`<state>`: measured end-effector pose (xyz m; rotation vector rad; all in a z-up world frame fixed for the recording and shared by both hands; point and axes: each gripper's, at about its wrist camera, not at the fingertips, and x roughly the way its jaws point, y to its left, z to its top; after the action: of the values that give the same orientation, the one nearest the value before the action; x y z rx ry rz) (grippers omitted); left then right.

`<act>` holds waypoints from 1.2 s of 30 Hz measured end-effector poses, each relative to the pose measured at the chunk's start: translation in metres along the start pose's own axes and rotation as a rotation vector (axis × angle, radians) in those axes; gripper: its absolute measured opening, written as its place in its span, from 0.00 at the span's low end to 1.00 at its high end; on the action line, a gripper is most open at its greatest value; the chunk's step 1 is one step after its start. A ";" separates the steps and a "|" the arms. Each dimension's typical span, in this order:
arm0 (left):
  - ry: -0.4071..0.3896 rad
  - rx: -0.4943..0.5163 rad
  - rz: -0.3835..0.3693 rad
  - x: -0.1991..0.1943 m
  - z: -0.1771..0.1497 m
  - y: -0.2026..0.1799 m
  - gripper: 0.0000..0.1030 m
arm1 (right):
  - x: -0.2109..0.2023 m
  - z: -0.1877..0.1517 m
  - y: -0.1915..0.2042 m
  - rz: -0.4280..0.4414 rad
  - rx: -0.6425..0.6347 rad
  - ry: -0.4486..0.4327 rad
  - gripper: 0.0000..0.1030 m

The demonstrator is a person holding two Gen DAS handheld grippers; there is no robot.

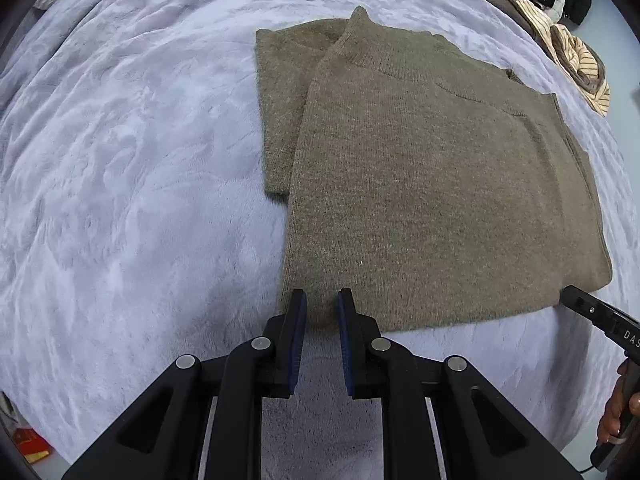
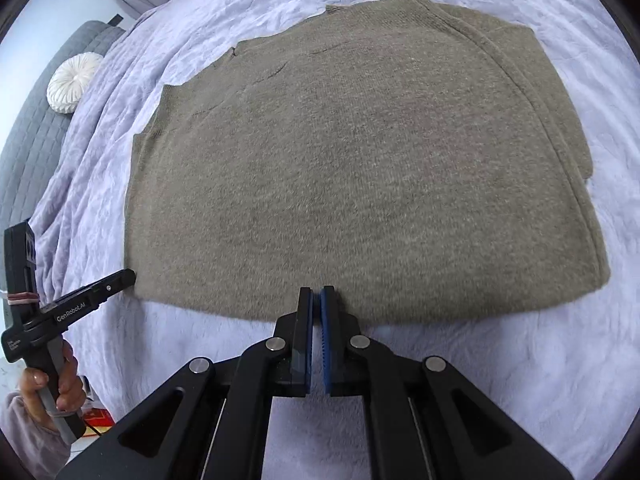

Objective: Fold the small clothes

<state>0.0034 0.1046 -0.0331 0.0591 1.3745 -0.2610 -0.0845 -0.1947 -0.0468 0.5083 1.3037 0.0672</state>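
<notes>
Olive-brown knitted sweater [image 2: 360, 160] lying flat on a pale lilac plush blanket [image 1: 120, 200], folded over itself with the ribbed collar at the far edge and one panel showing beneath on one side

Left gripper [image 1: 322, 300] over the near hem of the sweater, blue-padded jaws a narrow gap apart, nothing pinched between them

Right gripper [image 2: 316, 294] at the near hem as well, jaws all but closed, blue pads nearly meeting, no cloth caught

Heap of dark and striped clothes [image 1: 560, 20] at the far corner of the blanket

White round pleated cushion [image 2: 74, 82] on a grey quilted surface [image 2: 40, 120] beside the blanket
</notes>
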 end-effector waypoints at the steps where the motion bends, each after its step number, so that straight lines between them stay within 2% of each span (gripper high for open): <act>1: 0.000 0.008 0.015 -0.001 -0.002 -0.002 0.17 | 0.000 0.000 0.003 0.001 0.003 0.006 0.04; 4: 0.013 0.010 0.033 -0.003 -0.005 -0.001 0.17 | -0.002 -0.004 0.010 0.005 0.012 0.014 0.04; 12: 0.019 -0.030 -0.005 -0.007 -0.012 0.012 0.19 | -0.005 -0.011 0.031 0.018 0.008 0.013 0.04; 13: 0.014 -0.038 -0.012 -0.008 -0.013 0.015 0.60 | -0.004 -0.011 0.033 0.020 0.007 0.016 0.04; 14: 0.010 -0.048 -0.017 -0.011 -0.014 0.019 0.96 | -0.004 -0.012 0.035 0.022 0.007 0.018 0.04; 15: -0.018 -0.061 -0.017 -0.014 -0.015 0.022 0.98 | -0.004 -0.013 0.036 0.026 0.007 0.019 0.04; 19: -0.015 -0.057 -0.016 -0.011 -0.014 0.024 0.99 | -0.001 -0.017 0.042 0.040 0.007 0.028 0.04; 25: -0.029 -0.080 0.069 -0.011 -0.012 0.030 0.99 | 0.003 -0.019 0.051 0.063 0.009 0.043 0.04; 30: -0.025 -0.119 0.074 -0.009 -0.007 0.037 0.99 | 0.008 -0.020 0.057 0.091 0.009 0.060 0.04; 32: -0.012 -0.139 0.047 -0.008 -0.007 0.042 0.99 | 0.010 -0.020 0.059 0.103 0.010 0.066 0.04; 34: 0.003 -0.159 0.036 -0.005 -0.006 0.047 0.99 | 0.012 -0.021 0.061 0.124 0.014 0.074 0.11; 35: 0.004 -0.159 0.046 -0.005 -0.007 0.048 0.99 | 0.013 -0.021 0.062 0.137 0.020 0.077 0.25; 36: 0.002 -0.156 0.068 -0.005 -0.007 0.048 0.99 | 0.014 -0.022 0.063 0.154 0.029 0.081 0.46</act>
<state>0.0066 0.1531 -0.0352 -0.0240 1.3885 -0.0966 -0.0860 -0.1273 -0.0383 0.6357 1.3439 0.1993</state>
